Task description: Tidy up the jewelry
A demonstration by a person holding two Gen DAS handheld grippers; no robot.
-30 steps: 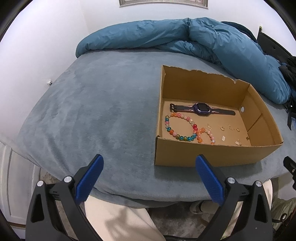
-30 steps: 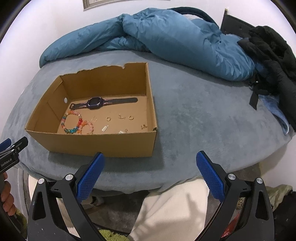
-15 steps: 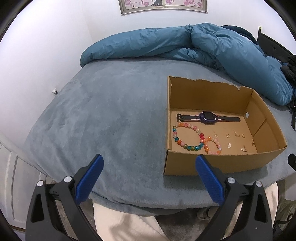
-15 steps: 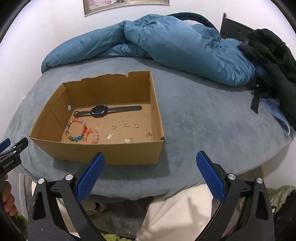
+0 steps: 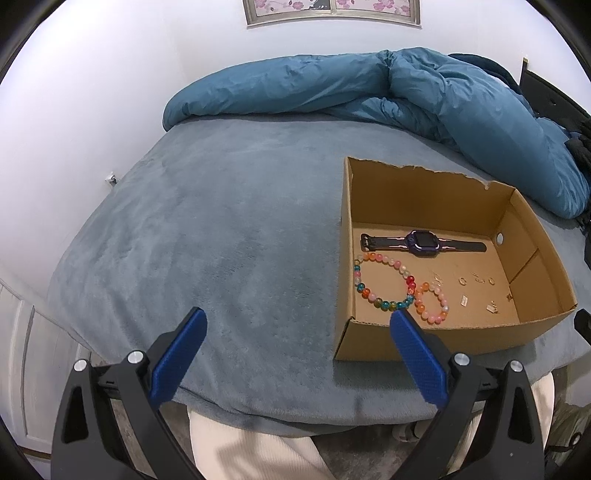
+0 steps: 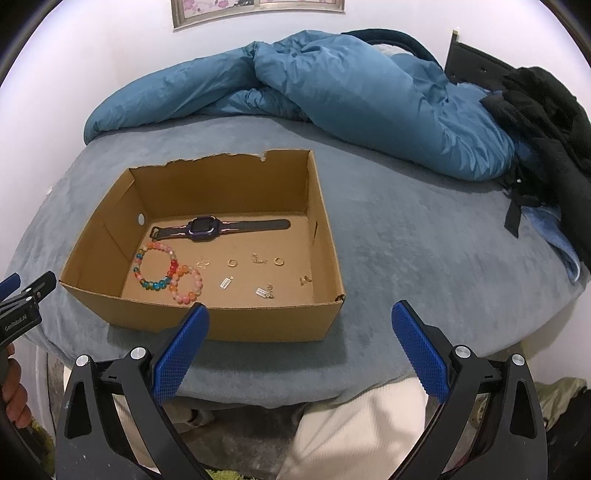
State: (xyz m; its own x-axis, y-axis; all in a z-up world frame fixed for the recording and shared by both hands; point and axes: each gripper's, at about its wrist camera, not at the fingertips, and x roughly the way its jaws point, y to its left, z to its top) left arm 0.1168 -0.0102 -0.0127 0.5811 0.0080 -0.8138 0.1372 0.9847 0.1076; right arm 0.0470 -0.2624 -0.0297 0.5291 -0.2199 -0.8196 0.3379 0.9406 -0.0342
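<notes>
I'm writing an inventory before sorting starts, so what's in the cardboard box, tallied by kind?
Smartwatch: 1
Beaded bracelets: 2, a multicolored one and a smaller pink-orange one, touching
Small gold pieces (rings, earrings, charms; too small to tell apart), such as a ring: about 8
Total in the cardboard box: about 11

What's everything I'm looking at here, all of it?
Box: one, brown cardboard, open, on the bed.
Watch: one, purple with dark strap, at the box's far side.
Bracelets: two, one multicolour, one pink-orange, touching, in the box.
Gold trinkets: several, tiny, scattered on the box floor.
Bed: one, grey-blue.
Duvet: one, teal, bunched at the far end.
Black clothes: a pile, far right.
Picture: one, framed, on the wall.
Left gripper: blue pads, open.
Right gripper: blue pads, open.
</notes>
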